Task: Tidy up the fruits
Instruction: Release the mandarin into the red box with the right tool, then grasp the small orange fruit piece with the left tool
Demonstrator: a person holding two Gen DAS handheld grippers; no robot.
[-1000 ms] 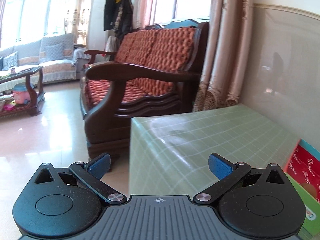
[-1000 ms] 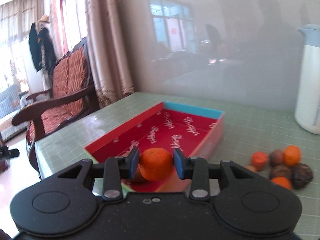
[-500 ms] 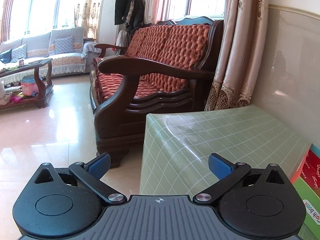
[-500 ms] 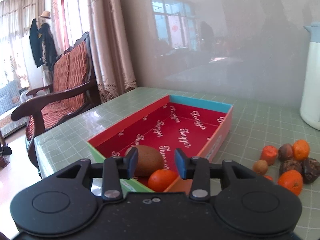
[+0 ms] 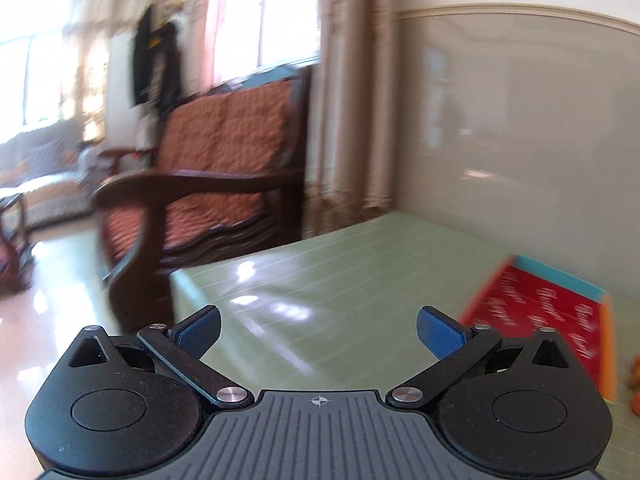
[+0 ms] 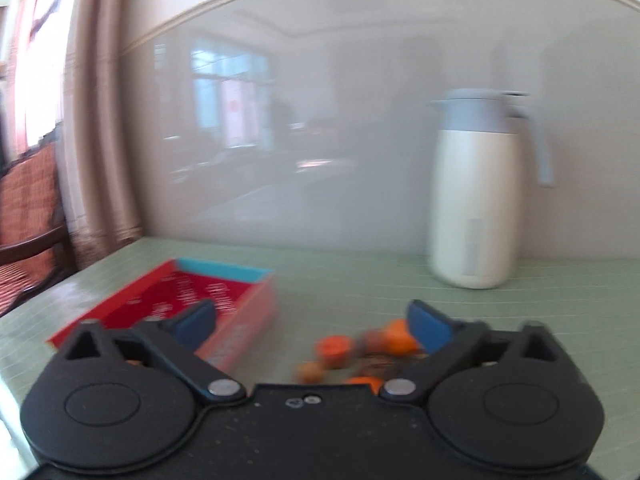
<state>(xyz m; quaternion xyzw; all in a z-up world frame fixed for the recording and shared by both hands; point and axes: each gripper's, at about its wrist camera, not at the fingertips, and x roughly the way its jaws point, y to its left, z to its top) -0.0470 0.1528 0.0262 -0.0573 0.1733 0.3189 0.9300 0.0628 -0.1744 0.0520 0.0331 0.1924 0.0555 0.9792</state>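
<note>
Both views are blurred by motion. My right gripper [image 6: 312, 326] has its jaws opening wide, with nothing between the blue pads. Behind it on the green table [image 6: 360, 276] lies a pile of small orange and brown fruits [image 6: 360, 354]. The red box with a blue end wall [image 6: 192, 300] sits to the left of that pile. My left gripper [image 5: 318, 330] is open and empty over the table, with the red box [image 5: 544, 312] at its right and an orange fruit [image 5: 634, 388] at the frame's edge.
A white jug with a grey lid [image 6: 476, 196] stands at the back right near the glossy wall [image 6: 320, 120]. A wooden sofa with red cushions [image 5: 208, 184] and curtains [image 5: 352, 100] lie beyond the table's left edge.
The right gripper dropped the orange fruit into the box, opened wide and swung right toward the fruit pile. The left gripper swung right, bringing the red box further into its view.
</note>
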